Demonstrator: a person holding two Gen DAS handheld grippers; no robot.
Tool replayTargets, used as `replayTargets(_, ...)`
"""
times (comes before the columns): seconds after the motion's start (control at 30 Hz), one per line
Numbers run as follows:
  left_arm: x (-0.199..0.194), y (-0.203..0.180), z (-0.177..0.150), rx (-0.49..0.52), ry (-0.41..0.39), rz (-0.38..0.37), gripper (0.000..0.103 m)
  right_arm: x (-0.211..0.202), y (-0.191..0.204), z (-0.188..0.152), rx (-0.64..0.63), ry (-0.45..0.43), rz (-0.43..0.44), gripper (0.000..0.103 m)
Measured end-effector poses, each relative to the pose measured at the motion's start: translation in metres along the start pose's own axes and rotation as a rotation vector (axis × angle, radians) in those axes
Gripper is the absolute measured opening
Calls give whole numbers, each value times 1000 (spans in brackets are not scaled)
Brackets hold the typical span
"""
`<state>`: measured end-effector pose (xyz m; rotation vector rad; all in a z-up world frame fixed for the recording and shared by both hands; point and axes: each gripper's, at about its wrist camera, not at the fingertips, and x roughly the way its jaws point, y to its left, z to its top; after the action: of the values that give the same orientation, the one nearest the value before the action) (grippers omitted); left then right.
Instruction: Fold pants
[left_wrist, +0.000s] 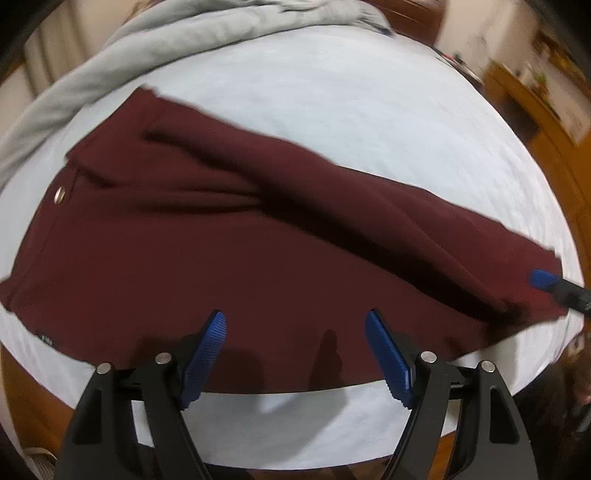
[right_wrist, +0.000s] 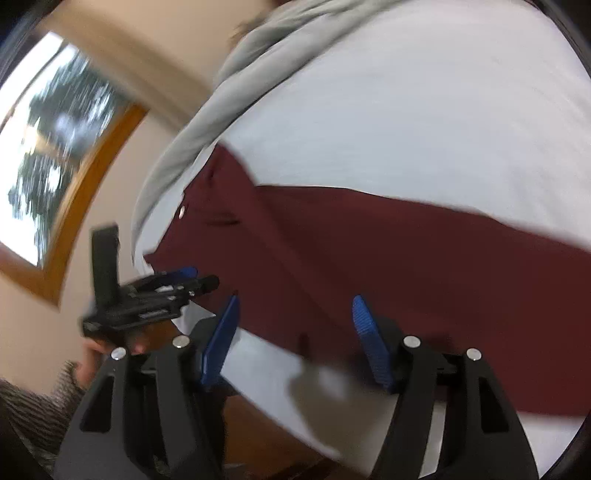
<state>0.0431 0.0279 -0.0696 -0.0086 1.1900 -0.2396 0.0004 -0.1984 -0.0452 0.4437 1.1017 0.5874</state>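
The dark maroon fabric pants (left_wrist: 229, 236) are laid lengthwise across a pale blue-white bed sheet (left_wrist: 332, 110), one leg doubled over the other, the waistband with its small metal button (left_wrist: 59, 195) at one end and the hems at the other. A rumpled grey blanket (left_wrist: 110, 62) is bunched just beyond the waist end.

The left tool (left_wrist: 295, 354) is held above the near edge of the pants with its blue ribbed pads set apart and nothing between them. The right tool (right_wrist: 293, 343) is likewise spread wide and empty, near the leg section.

The lengthwise fold is judged done; a crosswise fold appears to remain. For that, one end of the pants would need to be pinched at both edges and carried over toward the other, kept even.
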Motion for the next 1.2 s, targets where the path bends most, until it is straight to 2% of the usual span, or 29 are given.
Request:
replayTargets(0.13, -4, 22, -4, -52, -1, -15, 78, 55, 21, 25, -160, 98, -32, 65)
replayTargets(0.33, 0, 36, -10, -63, 14, -6, 78, 95, 22, 38, -196, 196, -69, 62)
replayTargets(0.43, -1, 49, -8, -72, 12, -3, 78, 106, 17, 38, -205, 220, -105, 47)
replayTargets(0.5, -1, 51, -6, -77, 13, -2, 78, 108, 16, 37, -211, 228, -98, 25)
replayTargets(0.53, -1, 53, -4, -79, 14, 0, 78, 110, 16, 38, -215, 237, -92, 10)
replayTargets(0.67, -10, 57, 11, -88, -2, 12, 78, 93, 29, 31, -255, 204, -50, 9)
replayTargets(0.73, -17, 61, 28, -96, -12, 34, 78, 83, 37, 23, -290, 181, -39, 9)
replayTargets(0.83, -22, 65, 61, -109, -6, 69, 79, 87, 39, 12, -312, 198, -53, 9)
replayTargets(0.93, -14, 67, 100, -118, 60, 118, 80, 107, 32, 3, -295, 233, -85, 9)
replayTargets(1.07, 18, 67, 142, -117, 197, 170, 80, 107, 23, 3, -247, 211, -51, 9)
replayTargets(1.2, 56, 69, 176, -92, 326, 258, 80, 105, 18, 1, -225, 195, -24, 9)
